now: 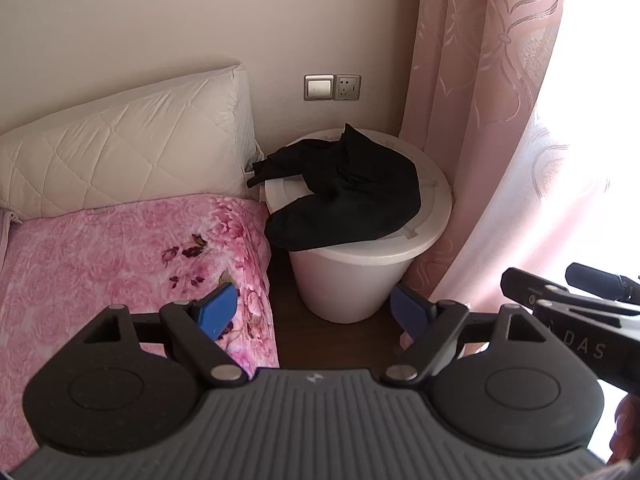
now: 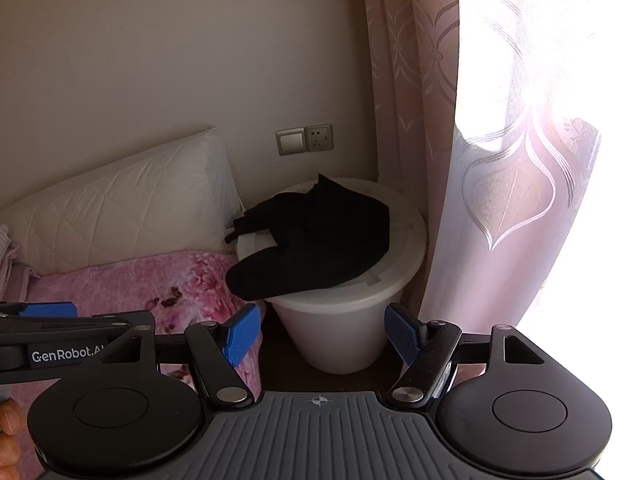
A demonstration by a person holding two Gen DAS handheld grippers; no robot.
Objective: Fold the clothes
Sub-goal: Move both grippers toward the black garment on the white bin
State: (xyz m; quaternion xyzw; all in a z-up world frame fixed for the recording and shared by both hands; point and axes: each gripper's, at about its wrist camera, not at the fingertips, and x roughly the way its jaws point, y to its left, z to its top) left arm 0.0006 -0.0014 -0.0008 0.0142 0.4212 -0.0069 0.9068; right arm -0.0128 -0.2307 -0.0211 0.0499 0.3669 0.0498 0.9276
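Note:
A crumpled black garment [image 1: 344, 188] lies on the lid of a white bucket [image 1: 352, 276] beside the bed; it also shows in the right wrist view [image 2: 316, 244]. My left gripper [image 1: 316, 312] is open and empty, held short of the bucket, with blue pads [image 1: 218, 312]. My right gripper [image 2: 322, 336] is open and empty, also short of the bucket [image 2: 340, 332]. Part of the right gripper [image 1: 560, 300] shows at the right edge of the left wrist view. The left gripper [image 2: 48, 312] shows at the left edge of the right wrist view.
A bed with a pink floral blanket [image 1: 120, 260] and a white quilted pillow [image 1: 128, 148] is at the left. A pink curtain [image 1: 500, 120] hangs at the right by a bright window. A wall switch and socket [image 1: 332, 88] sit above the bucket. Dark floor [image 1: 320, 344] lies between bed and bucket.

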